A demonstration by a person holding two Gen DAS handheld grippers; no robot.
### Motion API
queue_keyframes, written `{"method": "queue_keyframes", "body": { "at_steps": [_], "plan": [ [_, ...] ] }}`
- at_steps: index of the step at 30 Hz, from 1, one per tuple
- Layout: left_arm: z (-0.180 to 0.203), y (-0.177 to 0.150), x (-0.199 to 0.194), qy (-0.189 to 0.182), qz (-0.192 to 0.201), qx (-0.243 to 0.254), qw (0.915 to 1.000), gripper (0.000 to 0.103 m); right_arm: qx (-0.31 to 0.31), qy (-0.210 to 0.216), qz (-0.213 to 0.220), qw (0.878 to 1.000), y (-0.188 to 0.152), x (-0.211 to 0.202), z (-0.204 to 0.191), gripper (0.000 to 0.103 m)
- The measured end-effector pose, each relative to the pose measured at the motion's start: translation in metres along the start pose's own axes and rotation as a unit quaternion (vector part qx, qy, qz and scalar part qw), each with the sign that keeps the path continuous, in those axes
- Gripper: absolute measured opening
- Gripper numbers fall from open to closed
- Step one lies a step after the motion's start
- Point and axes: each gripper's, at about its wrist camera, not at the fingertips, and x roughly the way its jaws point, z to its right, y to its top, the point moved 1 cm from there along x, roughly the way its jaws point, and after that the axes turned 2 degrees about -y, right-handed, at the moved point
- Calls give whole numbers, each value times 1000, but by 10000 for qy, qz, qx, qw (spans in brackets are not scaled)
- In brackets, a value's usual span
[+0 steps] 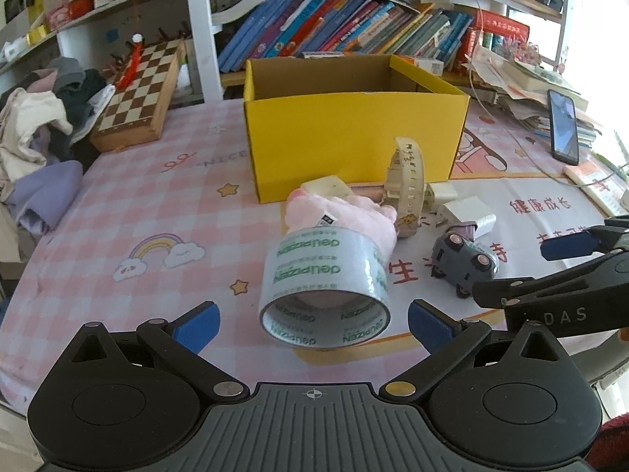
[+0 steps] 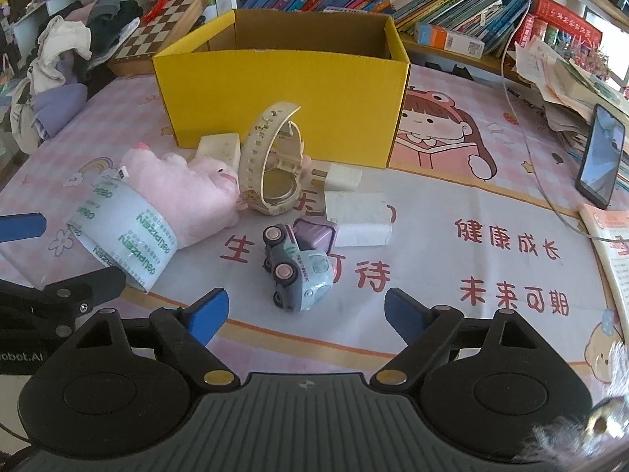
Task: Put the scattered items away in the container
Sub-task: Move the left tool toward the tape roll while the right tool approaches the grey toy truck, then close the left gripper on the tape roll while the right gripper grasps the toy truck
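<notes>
Left gripper point(image 1: 313, 326): fingers spread wide, empty, the tape roll point(image 1: 324, 293) just ahead of them.
Right gripper point(image 2: 306, 310): fingers apart, empty, the toy car point(image 2: 298, 265) ahead between them.
Yellow box point(image 2: 281, 98): open-topped, behind the items; floor hidden.
Plush point(image 2: 184, 196): partly covered by tape.
Watch point(image 2: 271, 165): upright beside plush.
Purple block point(image 2: 314, 232): half hidden behind car.

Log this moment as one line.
left gripper: open, facing tape roll | right gripper: open, facing toy car | yellow box: unfilled
</notes>
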Motion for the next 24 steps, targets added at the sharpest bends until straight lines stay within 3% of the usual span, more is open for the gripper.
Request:
{"method": "queue_keyframes", "body": {
  "at_steps": [18, 24],
  "plan": [
    [-1, 8, 28, 55, -229, -138, 9996, 102, -185, 291, -252, 9991, 22, 37, 5, 80],
    [-3, 8, 37, 50, -339, -198, 9992, 96, -369, 321, -297, 9984, 26, 47, 1, 73]
  ]
}}
